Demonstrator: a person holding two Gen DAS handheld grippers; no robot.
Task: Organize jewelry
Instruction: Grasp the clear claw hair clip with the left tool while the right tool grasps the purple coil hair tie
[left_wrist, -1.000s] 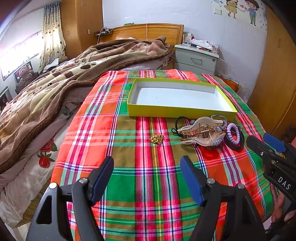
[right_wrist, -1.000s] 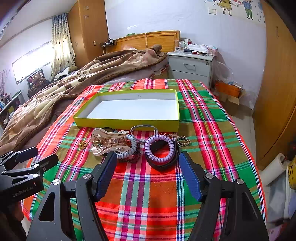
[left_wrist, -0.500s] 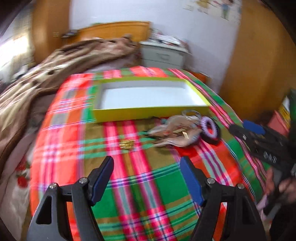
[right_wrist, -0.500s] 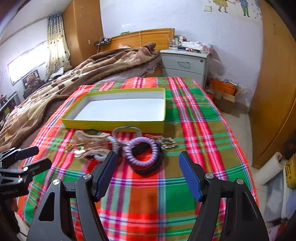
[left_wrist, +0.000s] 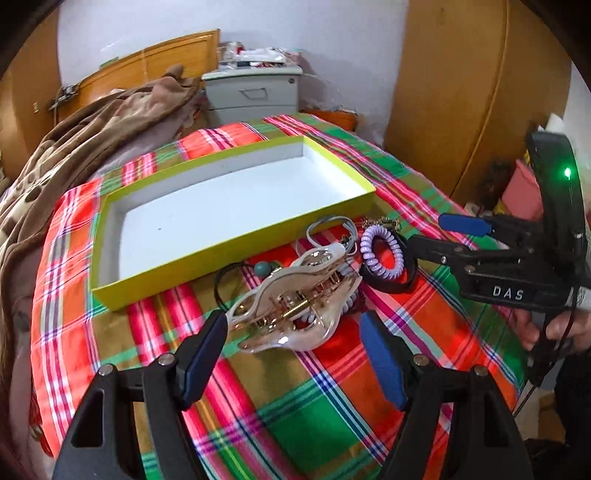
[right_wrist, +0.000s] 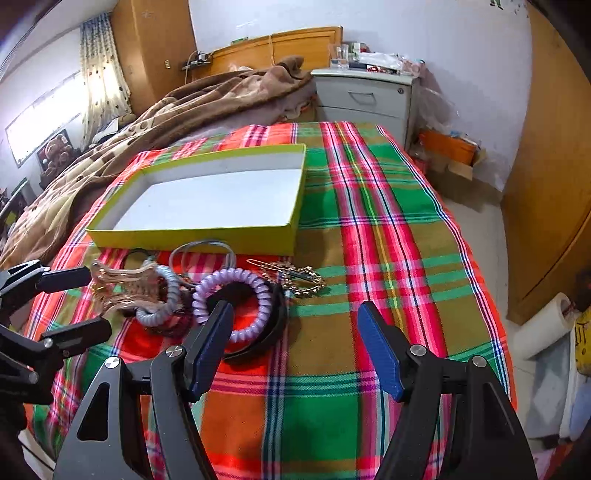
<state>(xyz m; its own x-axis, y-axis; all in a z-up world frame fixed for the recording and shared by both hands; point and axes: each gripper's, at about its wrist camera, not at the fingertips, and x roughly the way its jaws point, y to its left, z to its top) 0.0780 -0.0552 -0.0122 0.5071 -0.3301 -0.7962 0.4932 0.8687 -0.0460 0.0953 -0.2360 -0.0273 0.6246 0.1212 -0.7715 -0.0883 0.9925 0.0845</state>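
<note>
An empty yellow-green box (left_wrist: 236, 240) (right_wrist: 192, 234) lies on the plaid cloth. In front of it is a pile: a large clear and gold hair claw (left_wrist: 291, 306) (right_wrist: 118, 286), a purple coil hair tie (left_wrist: 380, 254) (right_wrist: 236, 306) on a black band (right_wrist: 271, 332), a grey loop (right_wrist: 203, 251) and gold pieces (right_wrist: 299, 280). My left gripper (left_wrist: 295, 350) is open, its fingers either side of the claw, just short of it. My right gripper (right_wrist: 295, 343) is open and empty, its left finger over the purple tie; it also shows in the left wrist view (left_wrist: 436, 236).
The plaid cloth (right_wrist: 369, 229) covers the foot of a bed. A brown blanket (right_wrist: 177, 118) lies behind on the left. A grey nightstand (right_wrist: 365, 96) stands at the back. A wooden wardrobe (right_wrist: 554, 184) and a paper roll (right_wrist: 546, 325) are on the right.
My left gripper has swung right and come in close to the hair claw. My right gripper has moved a little forward and right over the pile.
</note>
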